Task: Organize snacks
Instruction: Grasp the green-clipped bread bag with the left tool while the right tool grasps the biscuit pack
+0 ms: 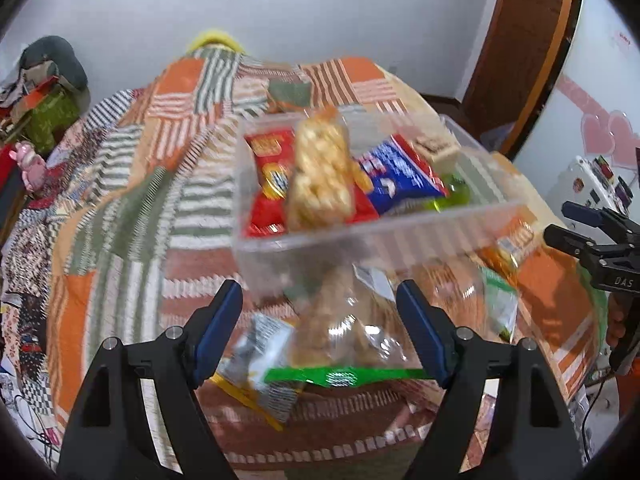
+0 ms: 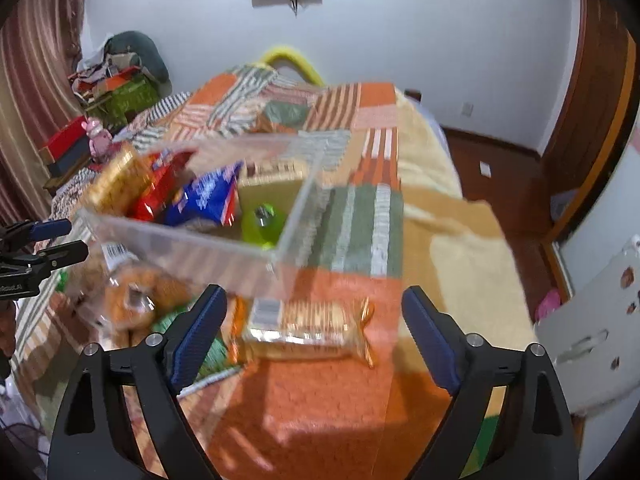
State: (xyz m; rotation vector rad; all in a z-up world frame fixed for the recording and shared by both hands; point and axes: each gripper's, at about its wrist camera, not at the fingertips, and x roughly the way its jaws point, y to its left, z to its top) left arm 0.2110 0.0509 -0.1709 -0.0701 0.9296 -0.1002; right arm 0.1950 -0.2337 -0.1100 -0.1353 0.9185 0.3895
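Both grippers stand spread wide and hold nothing. Between the fingers of the left gripper (image 1: 320,332) lies a clear bag of snacks with a green strip (image 1: 344,340) on the patchwork bedspread (image 1: 132,184). Ahead of the right gripper (image 2: 314,332) lies a wrapped pack of crackers (image 2: 308,330). Beyond both sits a clear plastic box (image 1: 400,236), holding a red packet (image 1: 268,184), a blue packet (image 1: 400,176) and a green bottle (image 2: 262,224).

Open bin (image 1: 360,240) top; packets (image 2: 304,328) alongside.

Clear glossy plastic box (image 1: 400,236); crinkly shiny snack wrappers (image 1: 348,336); soft matt woven cloth bedspread (image 1: 132,184); varnished wood door (image 2: 592,120), right.
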